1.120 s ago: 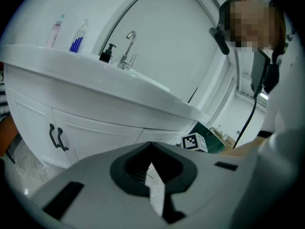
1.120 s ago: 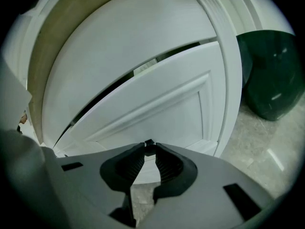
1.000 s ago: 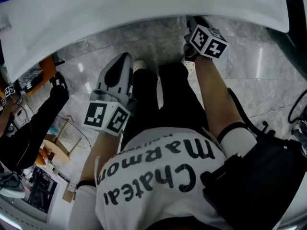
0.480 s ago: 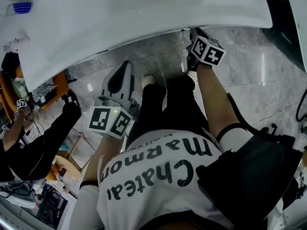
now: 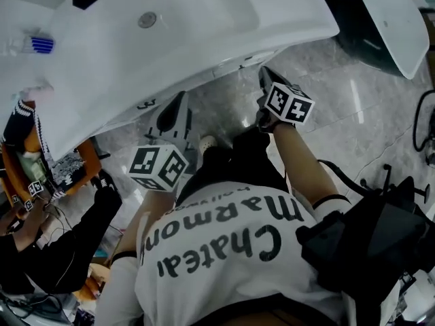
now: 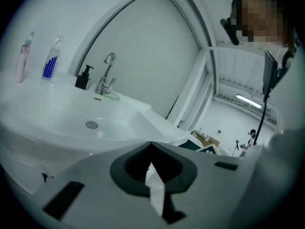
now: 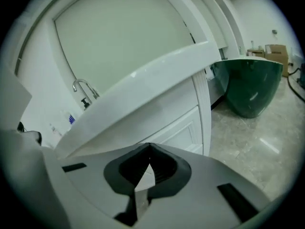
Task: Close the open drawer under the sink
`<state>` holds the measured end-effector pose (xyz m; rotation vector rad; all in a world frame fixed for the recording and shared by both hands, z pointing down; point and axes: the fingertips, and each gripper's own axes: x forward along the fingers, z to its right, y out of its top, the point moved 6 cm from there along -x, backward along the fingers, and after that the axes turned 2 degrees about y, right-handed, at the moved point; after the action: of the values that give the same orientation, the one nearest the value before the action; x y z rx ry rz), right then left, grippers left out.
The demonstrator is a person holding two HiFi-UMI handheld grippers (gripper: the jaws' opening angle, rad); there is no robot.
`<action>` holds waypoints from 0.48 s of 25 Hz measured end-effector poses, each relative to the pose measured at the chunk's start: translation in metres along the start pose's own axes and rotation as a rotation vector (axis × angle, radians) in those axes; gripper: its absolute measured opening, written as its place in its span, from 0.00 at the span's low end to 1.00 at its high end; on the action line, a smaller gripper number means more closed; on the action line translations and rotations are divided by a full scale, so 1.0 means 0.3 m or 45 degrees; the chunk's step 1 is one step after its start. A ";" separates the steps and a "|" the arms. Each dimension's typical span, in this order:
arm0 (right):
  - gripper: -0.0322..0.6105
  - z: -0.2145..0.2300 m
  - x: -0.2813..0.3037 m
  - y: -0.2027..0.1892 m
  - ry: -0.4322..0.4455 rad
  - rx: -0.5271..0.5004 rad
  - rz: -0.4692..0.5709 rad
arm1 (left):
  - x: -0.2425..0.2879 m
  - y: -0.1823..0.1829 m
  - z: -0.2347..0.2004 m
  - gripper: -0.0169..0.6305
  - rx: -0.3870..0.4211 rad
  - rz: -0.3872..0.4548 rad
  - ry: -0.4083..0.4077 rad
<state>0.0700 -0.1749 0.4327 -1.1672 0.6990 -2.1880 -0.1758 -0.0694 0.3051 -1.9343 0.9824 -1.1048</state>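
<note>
- The left gripper (image 5: 178, 107) had its jaws together, holding nothing.
- The right gripper (image 5: 266, 80) had its jaws together too, also empty.
- The drawer (image 7: 178, 128) was under the sink (image 5: 285, 19), ahead of the right gripper.

The sink (image 5: 204, 19) is set ahead of the person, with a drain (image 5: 147, 20) in its bowl. A faucet (image 6: 108, 68) is mounted at the sink's back edge, a pump dispenser (image 6: 84, 78) stands just to its left, and two bottles (image 6: 50, 61) are placed farther left on the rim. A cabinet front (image 7: 183, 123) is seen beneath the sink. The left gripper (image 5: 178, 104) and right gripper (image 5: 265, 73) are held side by side just before the sink's front edge, above the floor (image 5: 326, 94). A tub (image 7: 248, 87) is stood on the floor to the cabinet's right.
</note>
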 end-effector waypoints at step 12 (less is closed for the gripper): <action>0.07 -0.332 -0.412 0.064 0.231 -0.155 0.174 | -0.061 0.120 0.061 0.04 0.029 0.041 -0.235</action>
<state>0.0470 -0.0861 0.3017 -0.9558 0.9720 -2.1783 -0.1755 -0.0671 0.2608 -1.9557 0.8931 -0.8976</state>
